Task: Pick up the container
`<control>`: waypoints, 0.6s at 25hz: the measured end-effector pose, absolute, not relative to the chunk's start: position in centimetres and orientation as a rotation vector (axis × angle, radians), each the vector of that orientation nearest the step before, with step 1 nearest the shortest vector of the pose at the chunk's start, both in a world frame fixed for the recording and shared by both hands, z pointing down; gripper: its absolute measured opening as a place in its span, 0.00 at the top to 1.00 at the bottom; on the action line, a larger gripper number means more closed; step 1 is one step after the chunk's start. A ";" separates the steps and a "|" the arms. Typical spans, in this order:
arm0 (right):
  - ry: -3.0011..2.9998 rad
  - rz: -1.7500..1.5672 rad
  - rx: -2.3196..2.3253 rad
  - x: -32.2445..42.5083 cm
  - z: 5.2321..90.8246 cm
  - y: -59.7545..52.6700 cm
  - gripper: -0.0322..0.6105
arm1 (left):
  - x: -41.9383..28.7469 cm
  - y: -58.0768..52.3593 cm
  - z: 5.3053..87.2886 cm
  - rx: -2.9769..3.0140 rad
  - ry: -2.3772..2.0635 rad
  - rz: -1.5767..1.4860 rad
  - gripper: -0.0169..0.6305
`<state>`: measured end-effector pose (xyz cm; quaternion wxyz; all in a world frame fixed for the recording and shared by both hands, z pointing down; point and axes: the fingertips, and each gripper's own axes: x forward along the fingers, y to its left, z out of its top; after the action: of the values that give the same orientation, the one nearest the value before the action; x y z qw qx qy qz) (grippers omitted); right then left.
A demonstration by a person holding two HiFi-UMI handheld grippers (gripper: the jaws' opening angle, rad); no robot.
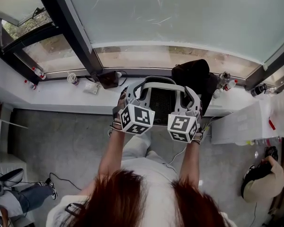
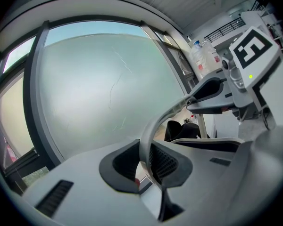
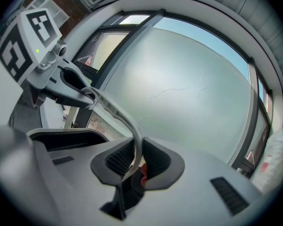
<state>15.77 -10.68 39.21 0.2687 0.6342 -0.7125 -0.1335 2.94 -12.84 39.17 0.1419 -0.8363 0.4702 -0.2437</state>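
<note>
The container is a dark mesh body hanging under a pale arched handle, held up in front of the window sill. My left gripper is shut on the handle's left end and my right gripper on its right end. In the left gripper view the handle runs between the pads of the left gripper and curves off to the right gripper. In the right gripper view the same handle is clamped in the right gripper. Most of the container's body is hidden by the grippers.
A white sill runs below the frosted window and carries a black bag, a cup and small bottles. A dark window post stands at left. A white box is at right. People stand at the lower right and lower left.
</note>
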 end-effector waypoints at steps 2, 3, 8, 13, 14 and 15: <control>-1.932 -0.367 1.716 15.6 38.6 -10.1 0.84 | 2.8 -12.2 38.5 -2.410 1.363 -0.691 0.87; -1.937 -0.371 1.719 15.5 38.3 -9.8 0.84 | 2.7 -11.9 38.2 -2.408 1.366 -0.686 0.87; -1.941 -0.405 1.734 15.2 36.9 -8.8 0.84 | 2.4 -10.6 36.9 -2.407 1.384 -0.660 0.87; -1.961 -0.412 1.724 14.9 36.2 -8.2 0.84 | 2.1 -9.8 36.4 -2.403 1.384 -0.666 0.88; -1.967 -0.410 1.722 14.9 36.0 -8.1 0.84 | 2.1 -9.8 36.2 -2.401 1.381 -0.666 0.88; -1.972 -0.409 1.722 14.9 35.8 -8.0 0.84 | 2.1 -9.7 36.0 -2.399 1.379 -0.663 0.88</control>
<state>14.88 -7.99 35.81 0.2434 0.6303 -0.7218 -0.1497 2.13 -9.71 35.98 0.1476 -0.8338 0.4794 -0.2304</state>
